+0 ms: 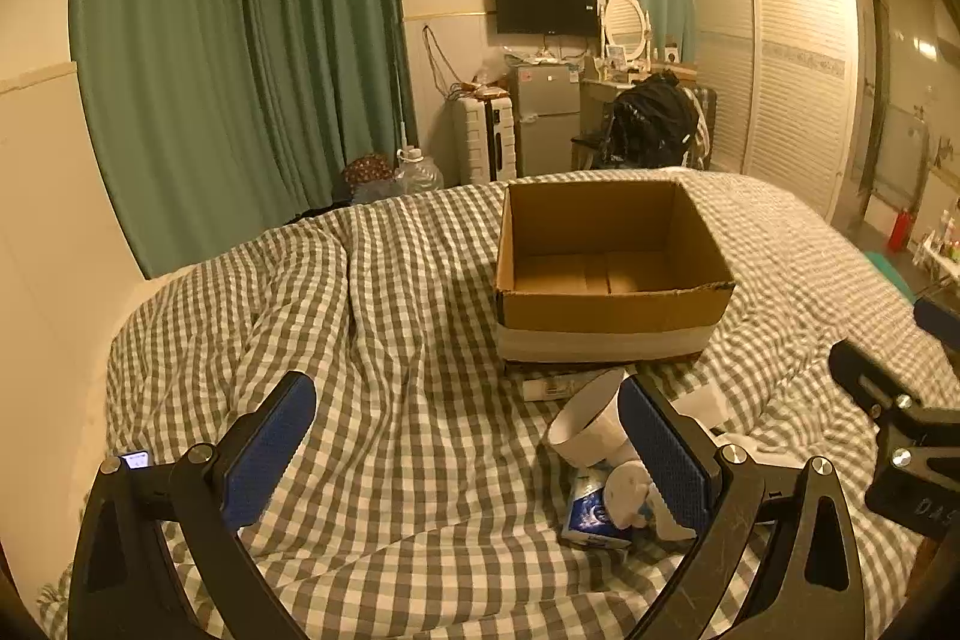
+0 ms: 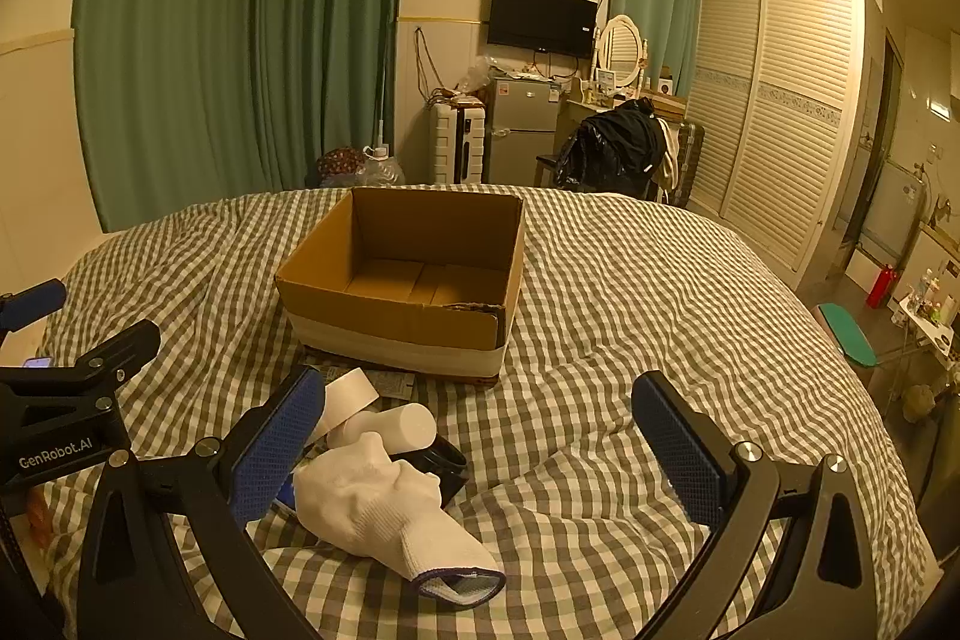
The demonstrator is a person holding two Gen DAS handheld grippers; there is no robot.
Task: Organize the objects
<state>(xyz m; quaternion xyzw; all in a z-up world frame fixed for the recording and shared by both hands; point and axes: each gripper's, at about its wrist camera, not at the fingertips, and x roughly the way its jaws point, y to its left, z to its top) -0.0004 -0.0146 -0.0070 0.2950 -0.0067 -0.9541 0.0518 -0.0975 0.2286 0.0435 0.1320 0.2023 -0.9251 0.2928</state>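
Because the small things lie heaped together on the soft bed just in front of the empty box, a grab at the sock could drag the paper cup or white cylinder along, or push them into the folds. Both tools stand wide and hold nothing: left tool, right tool, hovering beside the pile.
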